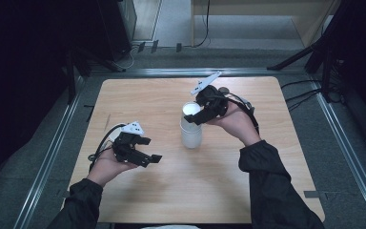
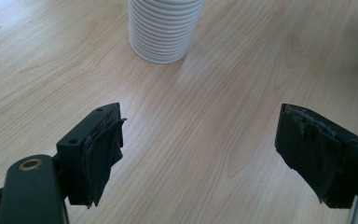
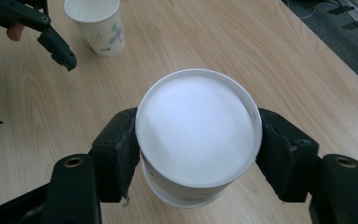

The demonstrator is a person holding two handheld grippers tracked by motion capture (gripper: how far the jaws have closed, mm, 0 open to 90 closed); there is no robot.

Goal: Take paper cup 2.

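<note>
The right gripper (image 3: 198,154) clamps the top cup (image 3: 198,135) of the stack (image 1: 191,130) to lift it off, while the left gripper (image 2: 214,154) waits wide open nearby.

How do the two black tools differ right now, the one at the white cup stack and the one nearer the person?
The right tool is clamped on the top cup of the cup stack; the left tool holds nothing, its pads wide apart over bare table. The right tool is at the middle of the table, the left tool nearer the person's edge. Both are black, hand-held and carry a grey plate.
</note>
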